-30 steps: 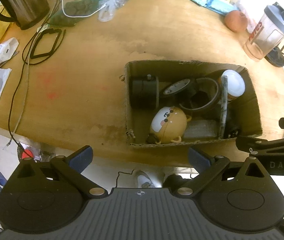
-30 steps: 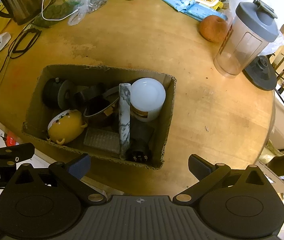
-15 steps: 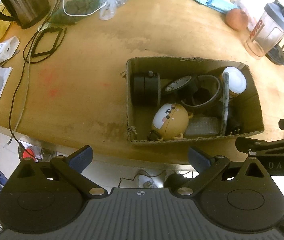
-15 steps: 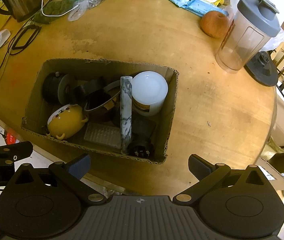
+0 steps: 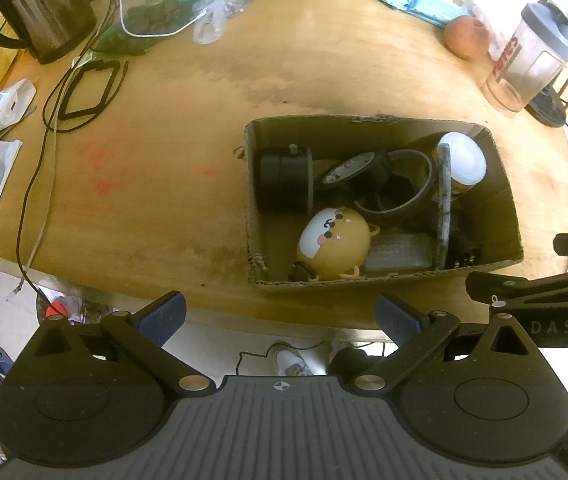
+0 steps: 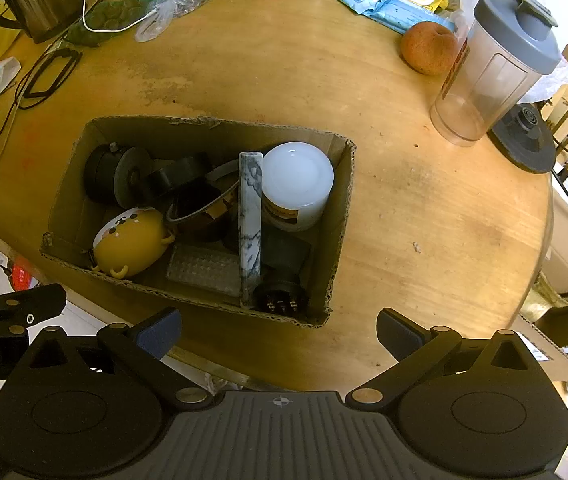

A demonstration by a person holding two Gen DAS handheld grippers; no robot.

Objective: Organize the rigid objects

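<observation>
both grippers hang above the near edge of the round wooden worktop [image 6: 424, 200], and neither holds anything. the left gripper [image 5: 279, 314] has its jaws spread wide with nothing between them, and the right gripper [image 6: 279, 326] is the same: spread and empty.

the rigid objects are all in the cardboard box [image 6: 340, 216], which sits on the worktop close to its near edge. inside it, at the left end, a black cylinder [image 5: 284, 180] lies on its side. beside that lies a small clock face [image 5: 348, 166], partly covered. a dark ring-shaped bowl [image 6: 199, 204] leans in the middle. a yellow cartoon-faced toy [image 6: 129, 242] rests in the near left corner, next to a clear ribbed plastic piece [image 6: 203, 270]. a marble-patterned bar [image 6: 249, 220] lies front to back, and a white-lidded jar [image 6: 298, 182] stands at the right end. a black plug-like part [image 6: 279, 298] sits in the near right corner.

judging from this, the gathering looks largely or wholly done, since no loose rigid piece of that kind lies on the bare wood near the box. what stays outside looks like household clutter: a kettle [image 5: 43, 12], a shaker bottle [image 6: 496, 64], a fruit [image 6: 428, 48], cables and bags. whether any of those count for the task cannot be told. the contents are heaped, not neatly arranged.
</observation>
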